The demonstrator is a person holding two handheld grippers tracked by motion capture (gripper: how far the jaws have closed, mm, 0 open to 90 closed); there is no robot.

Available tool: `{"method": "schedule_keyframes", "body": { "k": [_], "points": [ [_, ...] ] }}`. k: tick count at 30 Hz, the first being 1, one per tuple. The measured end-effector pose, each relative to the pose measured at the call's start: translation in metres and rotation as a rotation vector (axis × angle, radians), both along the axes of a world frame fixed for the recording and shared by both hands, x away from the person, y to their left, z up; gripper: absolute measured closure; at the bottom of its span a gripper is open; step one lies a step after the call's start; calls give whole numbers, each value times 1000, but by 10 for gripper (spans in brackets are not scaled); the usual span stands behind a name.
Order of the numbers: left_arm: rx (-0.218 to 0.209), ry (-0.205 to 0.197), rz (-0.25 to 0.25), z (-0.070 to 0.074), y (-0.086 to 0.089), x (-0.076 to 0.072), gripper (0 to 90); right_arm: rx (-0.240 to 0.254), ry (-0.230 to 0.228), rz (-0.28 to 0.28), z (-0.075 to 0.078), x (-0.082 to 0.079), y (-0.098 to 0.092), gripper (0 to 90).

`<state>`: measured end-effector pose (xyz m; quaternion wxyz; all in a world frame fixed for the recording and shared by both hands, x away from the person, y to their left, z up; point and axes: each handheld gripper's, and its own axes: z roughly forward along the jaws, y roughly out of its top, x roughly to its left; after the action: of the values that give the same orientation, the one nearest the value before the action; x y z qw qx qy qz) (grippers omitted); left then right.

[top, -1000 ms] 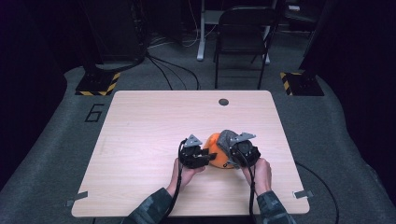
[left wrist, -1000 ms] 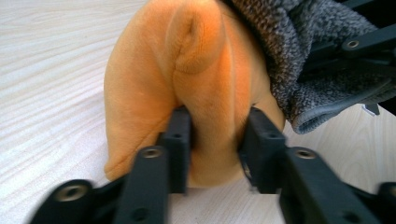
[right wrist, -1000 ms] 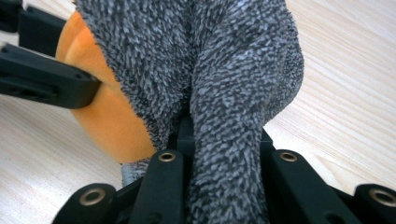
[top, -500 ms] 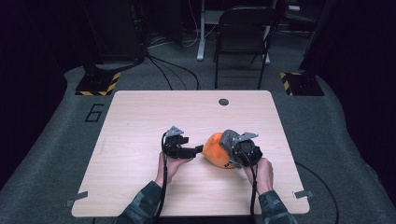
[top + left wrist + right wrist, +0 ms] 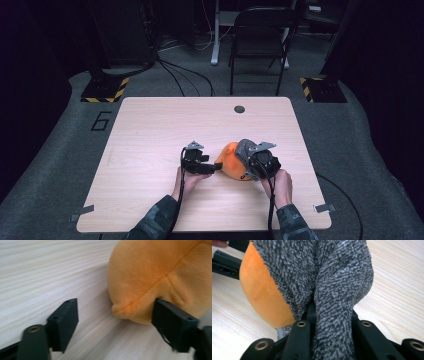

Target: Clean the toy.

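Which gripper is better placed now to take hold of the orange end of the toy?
Left. The left gripper has open jaws around the orange plush toy; the right gripper is shut on its grey fabric.

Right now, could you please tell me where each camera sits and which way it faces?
High view: above the person's side, facing forward and down on the table; forearms, both hands show.
Left gripper view: on the left gripper, facing the orange plush toy; open jaws.
Right gripper view: on the right gripper, clamping grey cloth.
All share the toy.
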<state>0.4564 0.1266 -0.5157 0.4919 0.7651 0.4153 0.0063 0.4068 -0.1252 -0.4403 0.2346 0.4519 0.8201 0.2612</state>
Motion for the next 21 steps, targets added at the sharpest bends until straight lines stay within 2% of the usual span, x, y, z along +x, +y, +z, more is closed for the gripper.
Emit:
{"method": "schedule_keyframes", "body": {
  "k": [4,7,11,14,17,19,21],
  "points": [
    [-38,-8,-25,-2,-3,-1,394,-1,0,-2,0,0,0,744],
    [-33,-40,-52,-1,-7,-4,543,0,1,-1,0,0,0,744],
    [-3,-69,-45,0,-11,-7,655,0,2,-1,0,0,0,744],
    [-6,-86,-37,0,-11,-9,740,12,-3,7,5,-1,-3,743],
    [3,-104,-32,0,-12,-10,779,40,-21,-15,16,-2,-11,744],
    [-3,-111,-34,0,-12,-11,797,57,-56,-64,26,-3,-27,744],
    [1,-117,-36,0,-12,-11,802,57,-61,-77,27,-2,-32,745]
  ]
}}
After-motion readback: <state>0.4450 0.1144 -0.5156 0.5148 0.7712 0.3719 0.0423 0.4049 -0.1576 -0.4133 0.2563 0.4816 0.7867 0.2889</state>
